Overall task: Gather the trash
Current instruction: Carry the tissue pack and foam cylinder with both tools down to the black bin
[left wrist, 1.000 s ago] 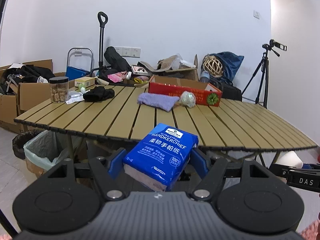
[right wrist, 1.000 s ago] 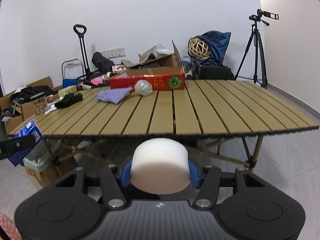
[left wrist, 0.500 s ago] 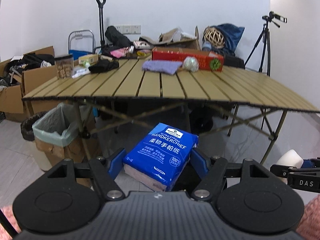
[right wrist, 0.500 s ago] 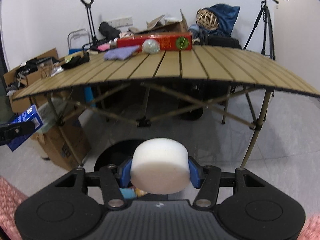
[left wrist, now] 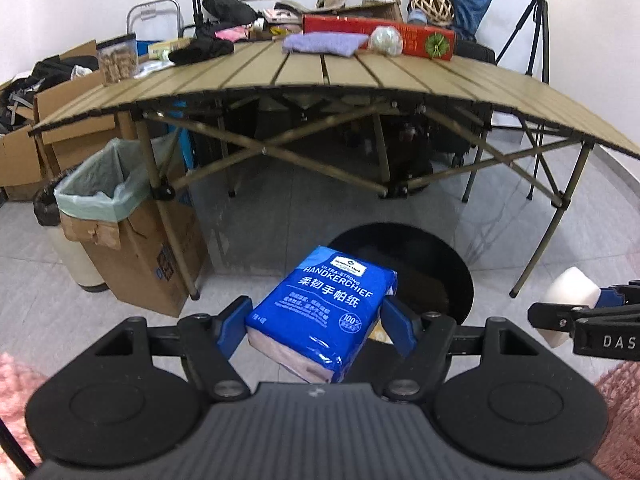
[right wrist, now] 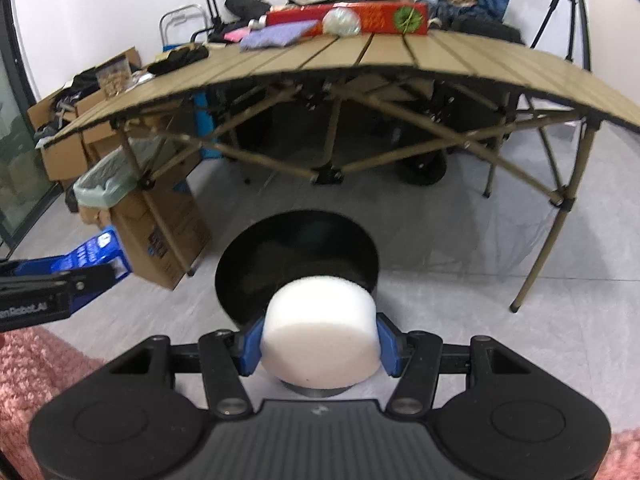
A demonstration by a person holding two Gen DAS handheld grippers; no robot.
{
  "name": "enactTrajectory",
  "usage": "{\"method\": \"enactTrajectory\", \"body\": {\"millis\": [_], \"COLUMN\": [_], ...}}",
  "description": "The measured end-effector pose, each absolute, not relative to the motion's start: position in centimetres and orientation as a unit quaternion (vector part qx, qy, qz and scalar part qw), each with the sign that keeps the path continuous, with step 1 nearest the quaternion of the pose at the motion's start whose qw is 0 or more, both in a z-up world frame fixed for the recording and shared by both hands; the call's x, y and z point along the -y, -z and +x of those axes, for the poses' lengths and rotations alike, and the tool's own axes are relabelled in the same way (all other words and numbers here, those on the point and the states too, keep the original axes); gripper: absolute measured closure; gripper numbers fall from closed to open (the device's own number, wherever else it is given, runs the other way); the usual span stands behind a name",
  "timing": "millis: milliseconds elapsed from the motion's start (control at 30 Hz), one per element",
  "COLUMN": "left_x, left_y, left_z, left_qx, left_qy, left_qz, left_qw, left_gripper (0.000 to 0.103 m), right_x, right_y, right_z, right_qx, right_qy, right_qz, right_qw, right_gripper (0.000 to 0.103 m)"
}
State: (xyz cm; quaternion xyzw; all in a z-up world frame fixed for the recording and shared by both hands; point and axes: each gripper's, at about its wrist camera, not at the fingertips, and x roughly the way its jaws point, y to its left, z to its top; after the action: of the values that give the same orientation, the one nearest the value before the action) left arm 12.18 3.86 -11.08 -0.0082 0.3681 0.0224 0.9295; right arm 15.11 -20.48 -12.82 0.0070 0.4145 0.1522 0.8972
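Both grippers are low in front of a slat table (left wrist: 360, 76) w/ a black bin (right wrist: 296, 260) on the floor just ahead. Left gripper (left wrist: 318, 322) is clamped on a blue tissue pack (left wrist: 324, 312), held above the bin's near-left rim. Right gripper (right wrist: 318, 338) is squeezing a white foam puck (right wrist: 320, 332) over the bin's near edge.

Under the table's left end there's a cardboard box (left wrist: 148, 248) w/ a green liner bag (left wrist: 100, 184), table legs crossing in front of it. Tabletop: red box (left wrist: 380, 36), purple cloth (left wrist: 320, 44), foil-ish ball (left wrist: 386, 40), black cloth (left wrist: 200, 50), snack jar (left wrist: 116, 62).

Left view catches a tripod (left wrist: 540, 20) far right; right view shows the bin's full opening. Pack reads "ULTRA-STRONG HANDKERCHIEF", "100%". Right gripper's side says "DAS", rest cut off.
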Motion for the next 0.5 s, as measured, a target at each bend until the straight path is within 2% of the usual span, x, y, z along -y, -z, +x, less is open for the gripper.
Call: {"method": "enactTrajectory", "body": {"millis": [500], "left_x": [-3.8], "left_y": [14.6], "left_z": [14.7], "left_qx": [-0.416], "left_qy": [-0.02], "left_qz": [-0.002], "left_qw": [0.909], "left_gripper": [0.032], "right_x": [19.6], "right_y": [17.1], "right_z": [17.6], "right_qx": [-0.469], "right_qy": [-0.162], "right_qz": [0.013], "right_qw": [0.868], "right_gripper": [0.048]}}
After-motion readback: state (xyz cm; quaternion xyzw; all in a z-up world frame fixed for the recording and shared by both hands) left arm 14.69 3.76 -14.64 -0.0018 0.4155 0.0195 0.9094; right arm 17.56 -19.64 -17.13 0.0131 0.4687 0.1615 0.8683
